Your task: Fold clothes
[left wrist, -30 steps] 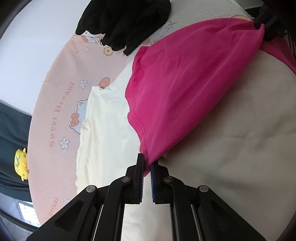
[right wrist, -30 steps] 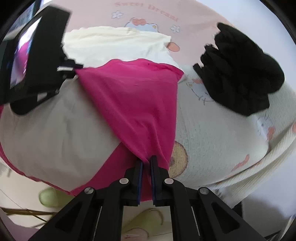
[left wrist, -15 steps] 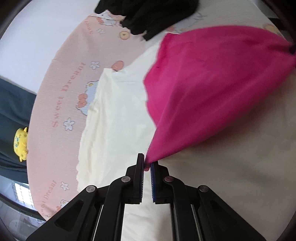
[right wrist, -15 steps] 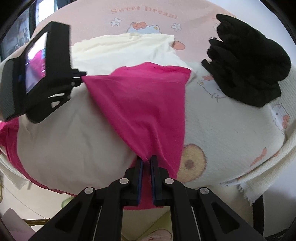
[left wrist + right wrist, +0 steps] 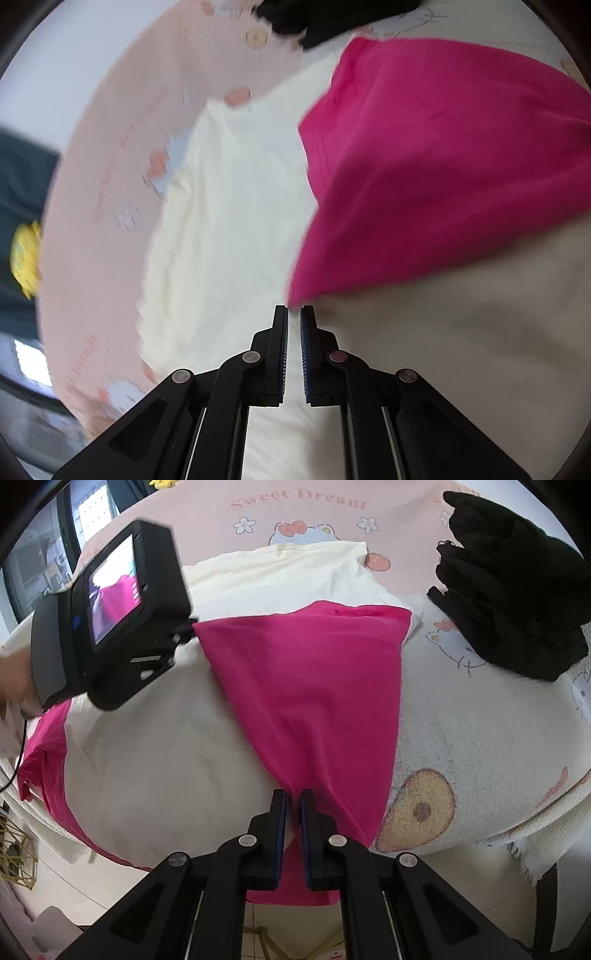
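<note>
We hold the pink garment (image 5: 317, 701) in both: left tongs (image 5: 294, 309) and right tongs (image 5: 293, 794) pinched shut on its corners. Its stretched edge runs between them, over the beige cloth (image 5: 162, 746).

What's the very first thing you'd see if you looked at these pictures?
The bright pink cloth jumps out first, stretched between the left gripper and the right gripper, each shut on a corner. Under it lies a cream cloth on a pink cartoon blanket. A black clothes heap sits to the right.
</note>
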The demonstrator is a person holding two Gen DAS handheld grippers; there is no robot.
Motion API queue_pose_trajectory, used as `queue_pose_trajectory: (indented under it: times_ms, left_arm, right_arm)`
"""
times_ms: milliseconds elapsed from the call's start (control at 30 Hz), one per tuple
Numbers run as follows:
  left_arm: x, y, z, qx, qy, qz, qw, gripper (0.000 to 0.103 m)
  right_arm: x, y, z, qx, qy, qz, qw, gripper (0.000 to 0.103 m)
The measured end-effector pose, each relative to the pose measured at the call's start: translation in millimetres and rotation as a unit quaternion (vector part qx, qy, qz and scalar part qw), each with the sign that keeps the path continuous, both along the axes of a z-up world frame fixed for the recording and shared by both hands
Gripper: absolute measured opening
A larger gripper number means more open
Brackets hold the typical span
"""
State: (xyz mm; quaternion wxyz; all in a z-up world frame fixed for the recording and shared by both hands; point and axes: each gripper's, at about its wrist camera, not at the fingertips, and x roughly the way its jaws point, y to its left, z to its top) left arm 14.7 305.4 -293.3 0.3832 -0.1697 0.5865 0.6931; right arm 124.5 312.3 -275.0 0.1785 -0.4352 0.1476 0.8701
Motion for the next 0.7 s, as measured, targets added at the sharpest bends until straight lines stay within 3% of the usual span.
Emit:
queue_pose_trajectory:
  times_ms: [100,233,333,400,433,467,533,633,700]
  left_arm:
    - [-17,-9,7,0.015,-0.089,0.041,0.9951,0.006]
    - [-32,-20,29,0.047,-0.221,0.071,0.9716,0.006]
    - [-39,-23,40,0.063,-0.317,0.093,0.9419,0.009]
    - [-44,-24,41,0.076,-0.384,0.112,0.9132,0.018]
    - [-47,-24,41,0.082,-0.414,0.123,0.8979,0.033]
    - [-49,-23,40,0.088,-0.433,0.138,0.8866,0.057]
    - [-46,-26,37,0.100,-0.455,0.164,0.8698,0.073]
    - [-53,-19,29,0.102,-0.493,0.198,0.8412,0.073]
    - [-49,-18,30,0.101,-0.497,0.211,0.8357,0.073]
  right_arm:
    - [3,-3,2,0.007,-0.006,-0.004,1.000,0.005]
    - [6,-6,8,0.020,-0.008,-0.012,1.000,0.006]
    - [9,-5,16,0.031,0.000,-0.026,0.999,0.010]
    - [13,-1,22,0.036,0.010,-0.043,0.998,0.040]
    - [15,1,24,0.037,0.014,-0.052,0.998,0.047]
    - [18,4,26,0.035,0.019,-0.062,0.997,0.052]
    - [23,10,28,0.030,0.019,-0.078,0.996,0.052]
    - [30,18,27,0.020,0.008,-0.106,0.994,0.052]
    - [36,22,28,0.014,0.004,-0.121,0.993,0.052]
